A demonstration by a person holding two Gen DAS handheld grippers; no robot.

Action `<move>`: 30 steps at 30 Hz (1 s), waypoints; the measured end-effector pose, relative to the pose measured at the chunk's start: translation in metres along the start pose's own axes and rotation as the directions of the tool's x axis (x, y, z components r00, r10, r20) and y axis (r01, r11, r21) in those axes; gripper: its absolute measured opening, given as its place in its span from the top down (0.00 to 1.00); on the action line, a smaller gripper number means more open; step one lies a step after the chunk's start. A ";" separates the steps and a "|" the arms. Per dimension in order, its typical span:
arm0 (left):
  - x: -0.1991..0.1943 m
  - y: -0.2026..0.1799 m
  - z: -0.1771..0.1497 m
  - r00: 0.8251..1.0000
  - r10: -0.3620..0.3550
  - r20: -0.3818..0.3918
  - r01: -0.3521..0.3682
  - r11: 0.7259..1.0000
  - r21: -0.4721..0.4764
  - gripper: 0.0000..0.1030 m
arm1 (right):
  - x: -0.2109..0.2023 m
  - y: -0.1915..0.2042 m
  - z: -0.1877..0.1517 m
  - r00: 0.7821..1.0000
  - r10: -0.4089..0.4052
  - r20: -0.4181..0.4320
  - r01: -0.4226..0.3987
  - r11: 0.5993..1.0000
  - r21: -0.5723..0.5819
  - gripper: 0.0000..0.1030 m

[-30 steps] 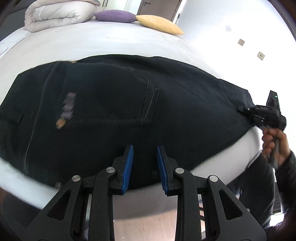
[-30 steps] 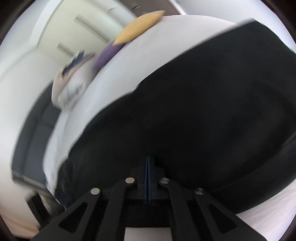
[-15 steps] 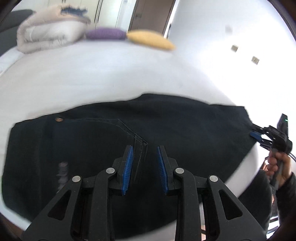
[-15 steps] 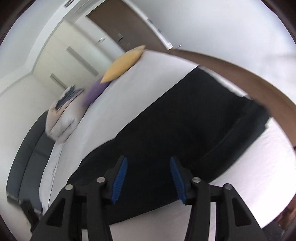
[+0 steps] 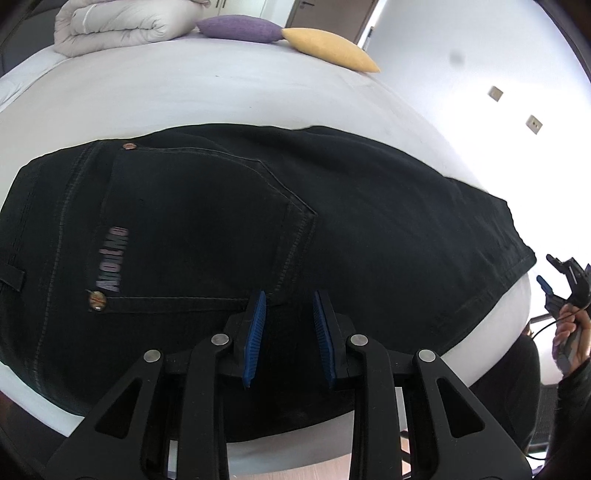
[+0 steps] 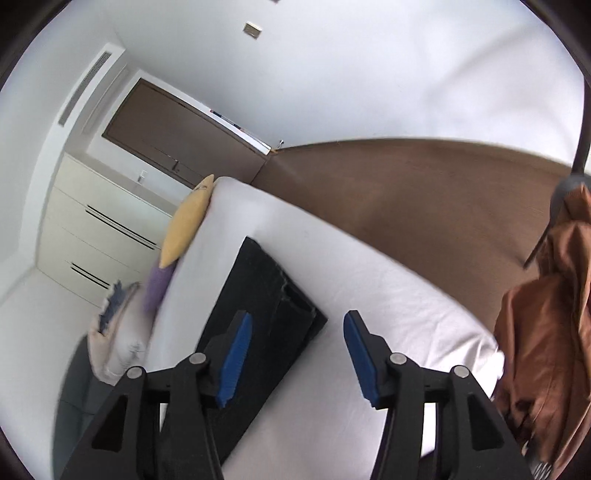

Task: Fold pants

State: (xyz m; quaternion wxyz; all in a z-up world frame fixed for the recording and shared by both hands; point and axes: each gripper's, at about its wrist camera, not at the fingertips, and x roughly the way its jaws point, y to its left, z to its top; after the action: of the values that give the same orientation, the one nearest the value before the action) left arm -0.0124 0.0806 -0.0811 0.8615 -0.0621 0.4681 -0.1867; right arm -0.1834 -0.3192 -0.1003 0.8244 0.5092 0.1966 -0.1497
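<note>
The left gripper (image 5: 289,334) has its jaws parted with nothing between them, poised low over the seat of the black jeans (image 5: 229,229), just by the lower corner of the back pocket (image 5: 207,221). The right gripper (image 6: 297,360), seen in its own view, is spread wide and empty, held above the bed (image 6: 369,295) near the hem end of the jeans (image 6: 258,314).

The jeans lie flat across the white bed, apparently folded lengthwise with one leg on the other, waistband to the left and hems to the right.

Denim like this is probably fairly heavy and limp yet with some body: it should drape rather than flop, hold a crease, and not slip much between ribbed pads. Stacked layers and thick seams look bulky, so a bite at an edge would have to take every layer. The waistband side and the hem corners seem the soundest places to take hold.

Beyond lie a yellow cushion (image 5: 328,50), a purple cushion (image 5: 240,27) and a rolled duvet (image 5: 122,22).
</note>
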 end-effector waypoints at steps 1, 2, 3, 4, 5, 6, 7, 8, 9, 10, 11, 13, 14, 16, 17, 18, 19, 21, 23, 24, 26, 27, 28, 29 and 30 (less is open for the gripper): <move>0.003 -0.003 0.002 1.000 0.014 -0.001 -0.014 1.000 0.010 0.71 | 0.002 -0.004 -0.001 0.999 0.010 -0.031 -0.010 1.000 0.014 0.46; 0.003 -0.008 0.004 1.000 0.016 -0.001 -0.016 1.000 0.021 0.65 | 0.010 -0.003 -0.007 0.998 0.014 -0.055 -0.012 1.000 0.022 0.46; 0.001 -0.007 0.004 1.000 0.005 -0.004 -0.005 1.000 0.026 0.61 | 0.015 -0.002 -0.011 0.998 0.010 -0.069 -0.008 1.000 0.026 0.46; -0.001 -0.012 0.001 1.000 -0.007 -0.005 0.007 1.000 0.028 0.57 | 0.018 -0.005 -0.013 0.997 0.006 -0.074 -0.004 0.999 0.033 0.45; -0.001 -0.014 0.000 1.000 -0.005 -0.007 0.005 0.999 0.034 0.56 | 0.016 -0.008 -0.009 0.998 0.005 -0.066 -0.003 0.999 0.036 0.45; -0.002 -0.012 -0.001 1.000 -0.004 -0.007 0.004 0.999 0.036 0.56 | 0.017 -0.009 -0.011 0.998 0.012 -0.056 -0.010 0.999 0.038 0.45; -0.001 -0.012 -0.002 1.000 -0.005 -0.007 0.005 0.999 0.034 0.56 | 0.018 -0.013 -0.011 0.998 0.028 -0.051 -0.025 0.999 0.046 0.45; -0.005 -0.011 -0.005 1.000 -0.008 -0.005 0.008 1.000 0.027 0.56 | 0.019 -0.019 -0.009 0.998 0.036 -0.054 -0.032 0.997 0.065 0.45; -0.005 -0.011 -0.005 1.000 -0.009 -0.005 0.009 1.000 0.022 0.56 | 0.019 -0.022 -0.006 0.997 0.049 -0.054 -0.045 0.995 0.088 0.45; -0.006 -0.010 -0.006 1.000 -0.009 -0.006 0.009 1.000 0.020 0.56 | 0.023 -0.020 -0.001 0.997 0.063 -0.055 -0.058 0.994 0.098 0.46; -0.009 -0.006 -0.006 1.000 -0.009 -0.006 0.009 1.000 0.016 0.56 | 0.027 -0.018 0.002 0.995 0.078 -0.062 -0.071 0.992 0.100 0.46; -0.010 -0.005 -0.004 1.000 -0.019 -0.003 0.019 1.000 -0.003 0.56 | 0.030 -0.024 0.014 0.994 0.087 -0.071 -0.078 0.990 0.119 0.45; -0.008 -0.004 -0.002 1.000 -0.027 -0.001 0.027 0.999 -0.017 0.56 | 0.035 -0.025 0.017 0.993 0.097 -0.069 -0.087 0.987 0.135 0.45; -0.013 -0.003 0.003 0.999 -0.053 0.011 0.053 0.998 -0.039 0.56 | 0.040 -0.025 0.020 0.993 0.108 -0.056 -0.097 0.981 0.165 0.45; -0.016 -0.004 0.005 0.998 -0.063 0.019 0.064 0.997 -0.041 0.56 | 0.042 -0.024 0.022 0.992 0.116 -0.049 -0.105 0.978 0.181 0.45; -0.020 -0.005 0.007 0.997 -0.072 0.026 0.073 0.997 -0.035 0.56 | 0.045 -0.024 0.023 0.992 0.121 -0.045 -0.110 0.976 0.188 0.45; -0.020 -0.009 0.010 0.996 -0.082 0.026 0.082 0.996 -0.022 0.56 | 0.048 -0.025 0.024 0.991 0.126 -0.040 -0.116 0.974 0.197 0.46; -0.017 -0.017 0.015 0.995 -0.095 0.020 0.095 0.995 -0.007 0.56 | 0.055 -0.022 0.026 0.991 0.128 -0.041 -0.117 0.973 0.200 0.56; -0.007 -0.023 0.020 0.992 -0.124 0.007 0.124 0.992 -0.010 0.56 | 0.062 -0.024 0.028 0.990 0.133 -0.052 -0.119 0.969 0.216 0.72; -0.001 -0.022 0.021 0.990 -0.139 -0.004 0.139 0.990 -0.018 0.56 | 0.064 -0.028 0.028 0.988 0.144 -0.058 -0.127 0.965 0.230 0.85; 0.014 -0.021 0.020 0.991 -0.132 -0.025 0.131 0.990 -0.047 0.57 | 0.066 -0.031 0.027 0.987 0.152 -0.052 -0.135 0.958 0.251 0.88; 0.017 -0.019 0.019 0.990 -0.137 -0.022 0.136 0.989 -0.058 0.58 | 0.067 -0.028 0.027 0.988 0.150 -0.047 -0.134 0.961 0.243 0.88; 0.018 -0.017 0.020 0.990 -0.139 -0.019 0.137 0.988 -0.066 0.61 | 0.066 -0.023 0.026 0.990 0.137 -0.043 -0.125 0.969 0.214 0.89; 0.020 -0.017 0.020 0.991 -0.135 -0.021 0.133 0.989 -0.067 0.66 | 0.064 -0.015 0.025 0.993 0.112 -0.040 -0.104 0.980 0.169 0.89; 0.019 -0.014 0.019 0.991 -0.132 -0.022 0.130 0.989 -0.067 0.68 | 0.059 -0.012 0.023 0.994 0.100 -0.038 -0.094 0.986 0.137 0.89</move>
State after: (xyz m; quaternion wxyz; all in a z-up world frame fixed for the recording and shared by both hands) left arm 0.0093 0.0594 -0.0813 0.8386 -0.1185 0.4804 -0.2281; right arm -0.1332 -0.3481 -0.1289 0.7899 0.5759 0.1795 -0.1108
